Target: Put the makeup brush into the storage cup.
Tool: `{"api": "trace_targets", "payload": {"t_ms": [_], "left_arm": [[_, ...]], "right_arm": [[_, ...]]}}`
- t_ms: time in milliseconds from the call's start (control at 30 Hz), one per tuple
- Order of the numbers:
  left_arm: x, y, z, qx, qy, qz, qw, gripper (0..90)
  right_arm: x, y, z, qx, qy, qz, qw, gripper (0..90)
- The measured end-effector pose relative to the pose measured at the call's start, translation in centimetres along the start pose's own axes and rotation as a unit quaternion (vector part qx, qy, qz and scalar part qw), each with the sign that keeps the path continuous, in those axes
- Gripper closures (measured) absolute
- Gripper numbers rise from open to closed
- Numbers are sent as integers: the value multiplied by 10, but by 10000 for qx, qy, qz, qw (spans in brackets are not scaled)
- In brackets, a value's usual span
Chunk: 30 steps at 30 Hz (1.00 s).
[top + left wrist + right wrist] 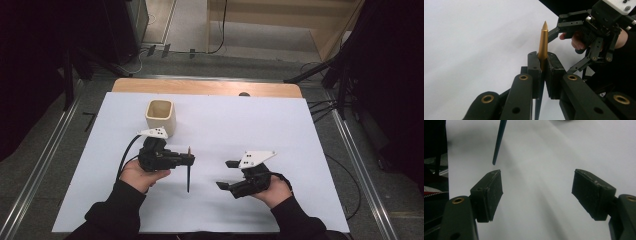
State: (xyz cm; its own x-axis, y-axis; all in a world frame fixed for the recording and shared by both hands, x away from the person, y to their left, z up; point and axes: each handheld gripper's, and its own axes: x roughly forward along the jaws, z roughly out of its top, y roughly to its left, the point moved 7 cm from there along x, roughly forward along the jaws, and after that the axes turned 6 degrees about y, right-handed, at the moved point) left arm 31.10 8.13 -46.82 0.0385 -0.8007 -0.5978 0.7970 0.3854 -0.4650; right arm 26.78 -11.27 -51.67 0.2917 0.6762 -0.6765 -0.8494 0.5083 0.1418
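While the left gripper [189, 159] clamps a pen [189, 172] near its gold tip, the dark barrel hangs over the middle of the white worktop [300, 150], towards its near edge. Beside it, nearer the right edge, the right gripper [226, 174] waits with jaws wide apart, gripping nothing. A cream cup [160, 117] stands towards the far left corner, probably the pen's destination. To do this well, keep the clamp firm, carry the pen upright, and lower it centred over the cup's mouth
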Motion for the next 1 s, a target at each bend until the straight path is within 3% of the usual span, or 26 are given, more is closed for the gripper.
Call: {"api": "trace_targets", "payload": {"t_ms": [1000], "left_arm": [[-9, 4, 2, -50, -131, 126, 9998, 837]], "right_arm": [[-43, -31, -39, 471, -49, -463, 9978, 258]]}}
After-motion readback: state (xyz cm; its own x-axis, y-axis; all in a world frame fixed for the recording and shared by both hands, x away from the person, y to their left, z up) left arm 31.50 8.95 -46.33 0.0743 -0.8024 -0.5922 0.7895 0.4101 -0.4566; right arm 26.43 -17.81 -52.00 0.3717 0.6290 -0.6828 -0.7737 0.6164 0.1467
